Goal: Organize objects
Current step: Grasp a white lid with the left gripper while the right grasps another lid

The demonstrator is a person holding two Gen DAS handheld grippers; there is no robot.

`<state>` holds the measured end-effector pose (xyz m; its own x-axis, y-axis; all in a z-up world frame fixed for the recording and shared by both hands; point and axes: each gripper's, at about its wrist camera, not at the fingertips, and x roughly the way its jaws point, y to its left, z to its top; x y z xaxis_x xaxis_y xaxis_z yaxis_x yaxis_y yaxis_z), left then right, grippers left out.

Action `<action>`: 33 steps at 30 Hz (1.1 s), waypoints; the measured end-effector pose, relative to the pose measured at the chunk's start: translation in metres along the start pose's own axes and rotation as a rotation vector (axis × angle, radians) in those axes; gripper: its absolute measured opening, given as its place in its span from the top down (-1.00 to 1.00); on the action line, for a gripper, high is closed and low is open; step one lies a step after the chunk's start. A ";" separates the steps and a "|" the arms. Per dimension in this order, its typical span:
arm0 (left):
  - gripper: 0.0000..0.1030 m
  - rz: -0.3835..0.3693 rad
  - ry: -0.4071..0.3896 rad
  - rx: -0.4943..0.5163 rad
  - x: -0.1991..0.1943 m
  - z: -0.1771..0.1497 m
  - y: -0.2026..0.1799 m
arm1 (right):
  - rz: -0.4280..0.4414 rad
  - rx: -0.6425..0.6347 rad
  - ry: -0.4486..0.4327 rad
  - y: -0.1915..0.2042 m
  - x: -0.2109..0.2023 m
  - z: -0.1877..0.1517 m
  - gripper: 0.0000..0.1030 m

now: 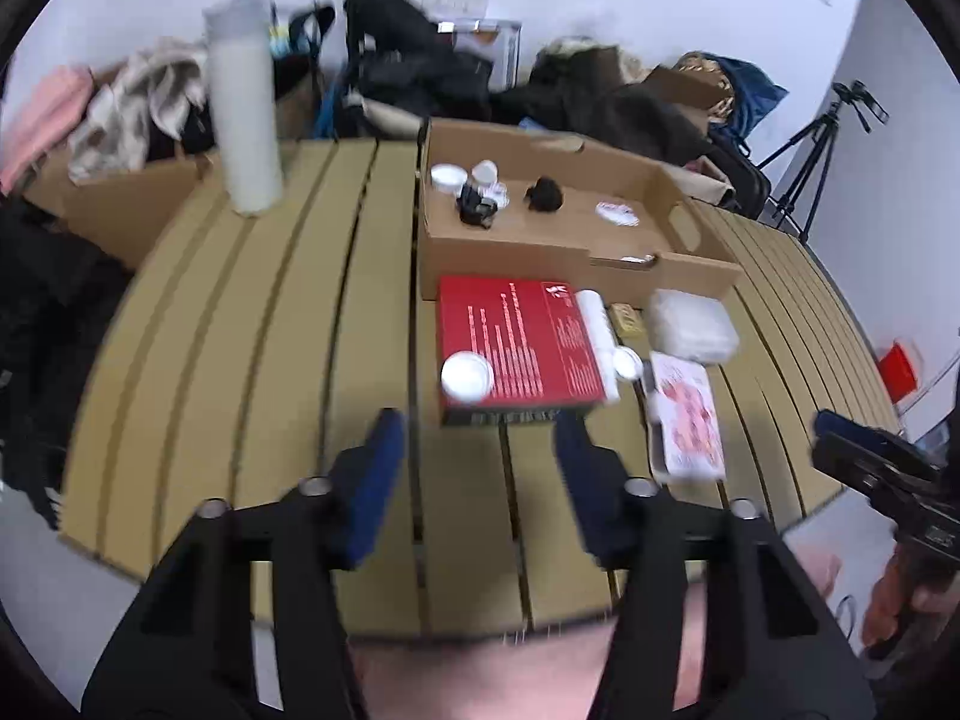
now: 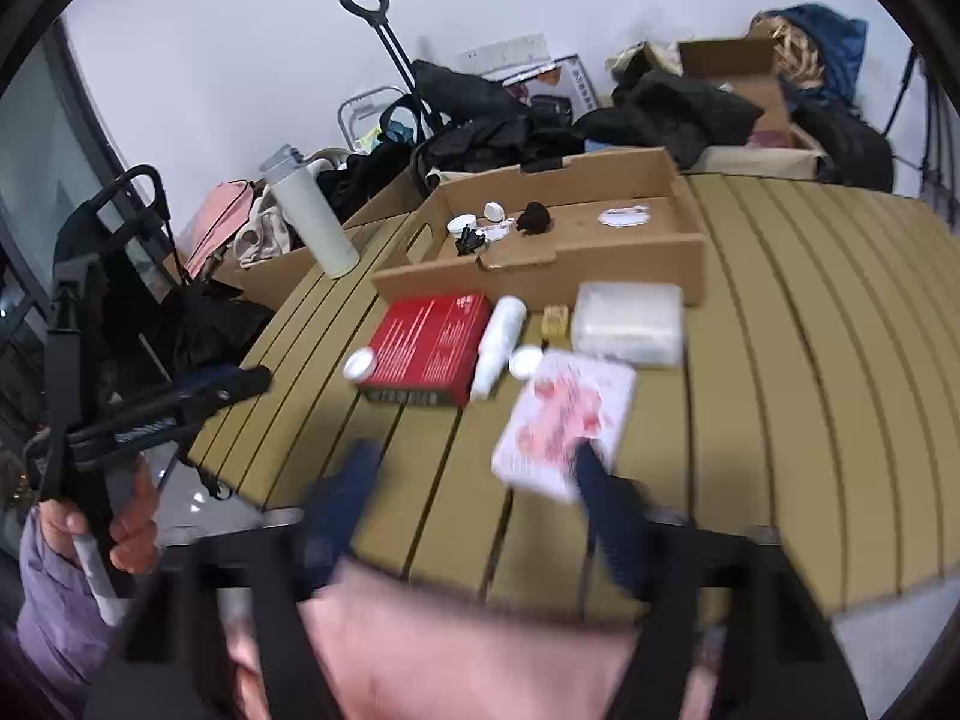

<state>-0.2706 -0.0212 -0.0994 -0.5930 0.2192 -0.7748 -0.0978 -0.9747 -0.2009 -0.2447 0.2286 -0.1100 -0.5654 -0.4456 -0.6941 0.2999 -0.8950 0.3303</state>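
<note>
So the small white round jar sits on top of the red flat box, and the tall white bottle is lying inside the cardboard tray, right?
Not quite. The small white round jar does sit on the red flat box, but the tall white bottle stands upright on the slatted table, left of the cardboard tray, as the left wrist view shows.

Even, soft indoor light is seen; motion blur smears both views (worst near the bottom), and straight slats are bent by fisheye distortion toward the dark edges.
</note>
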 end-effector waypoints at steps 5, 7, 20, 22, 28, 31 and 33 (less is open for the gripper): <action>0.39 -0.021 0.048 -0.013 0.048 0.021 0.009 | -0.021 -0.080 0.078 -0.007 0.080 0.044 0.19; 0.51 -0.013 0.084 -0.021 0.063 0.021 0.013 | -0.064 -0.124 0.125 -0.010 0.106 0.050 0.25; 0.94 -0.015 0.104 -0.043 0.065 0.008 0.013 | -0.206 -0.259 0.244 -0.015 0.172 0.044 0.88; 0.94 -0.013 0.099 -0.049 0.059 0.007 0.013 | -0.207 -0.259 0.248 -0.015 0.172 0.044 0.89; 0.94 -0.023 0.009 -0.055 0.001 0.012 0.009 | -0.163 -0.181 0.108 -0.014 0.127 0.063 0.90; 0.94 0.001 -0.054 -0.041 -0.038 0.014 0.003 | -0.146 -0.173 0.009 -0.005 0.078 0.074 0.90; 0.94 0.006 -0.101 -0.023 -0.066 0.008 -0.005 | -0.129 -0.168 -0.054 0.004 0.035 0.072 0.90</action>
<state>-0.2373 -0.0313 -0.0426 -0.6711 0.2071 -0.7119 -0.0765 -0.9744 -0.2114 -0.3189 0.2084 -0.0869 -0.6464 -0.3320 -0.6870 0.3433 -0.9307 0.1267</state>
